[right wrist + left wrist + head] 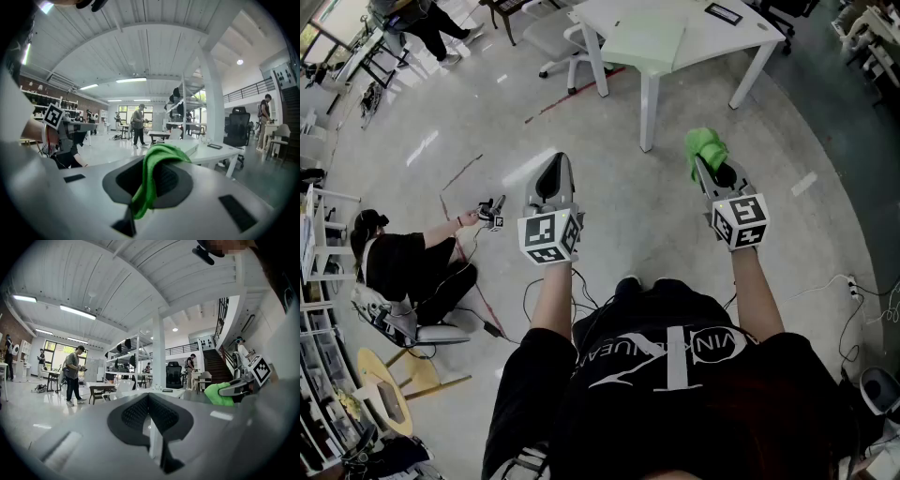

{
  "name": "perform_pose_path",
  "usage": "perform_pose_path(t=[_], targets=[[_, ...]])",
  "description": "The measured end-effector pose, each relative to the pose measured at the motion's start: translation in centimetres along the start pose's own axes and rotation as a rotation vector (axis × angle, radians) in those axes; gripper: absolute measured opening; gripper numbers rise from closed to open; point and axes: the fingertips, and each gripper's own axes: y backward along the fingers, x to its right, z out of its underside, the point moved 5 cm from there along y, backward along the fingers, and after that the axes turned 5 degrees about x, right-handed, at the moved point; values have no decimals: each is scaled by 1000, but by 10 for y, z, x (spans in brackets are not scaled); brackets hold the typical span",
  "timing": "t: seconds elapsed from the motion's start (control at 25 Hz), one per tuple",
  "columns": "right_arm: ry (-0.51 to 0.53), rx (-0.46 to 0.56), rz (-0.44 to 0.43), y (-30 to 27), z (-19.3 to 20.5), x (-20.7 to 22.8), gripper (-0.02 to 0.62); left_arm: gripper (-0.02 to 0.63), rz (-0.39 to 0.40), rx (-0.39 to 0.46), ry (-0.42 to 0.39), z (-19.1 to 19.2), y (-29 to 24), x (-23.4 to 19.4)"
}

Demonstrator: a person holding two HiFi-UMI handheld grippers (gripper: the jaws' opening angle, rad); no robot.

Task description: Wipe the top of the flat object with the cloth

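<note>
The cloth (157, 161) is fuzzy green fabric. The left tool (553, 167) and right tool (708, 161) are matt grey plastic with ribbed black pads (136, 413). The floor (619, 216) is glossy.

White table (741, 42) on the floor (609, 206), ahead of the right gripper (705, 159), bears 1 pale flat board (642, 37) nearer, 1 dark slab (724, 13) beyond.

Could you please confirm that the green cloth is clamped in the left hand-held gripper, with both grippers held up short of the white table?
Not quite. The green cloth is clamped in the right hand-held gripper, as the right gripper view shows. The left hand-held gripper is shut on nothing. Both are indeed held up short of the white table.
</note>
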Motion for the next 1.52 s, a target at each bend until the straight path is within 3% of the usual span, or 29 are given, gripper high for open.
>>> perform_pose_path(t=[0.48,1.12,1.52], targets=[[-21,6,7,-4,2,4,37,11,18,-14,19,7,-5,-1],[-33,24,75,-23,8,-7,37,11,50,-24,36,27,-13,-39],[-50,32,106,-70,10,33,37,11,77,-50,36,41,-72,-52]])
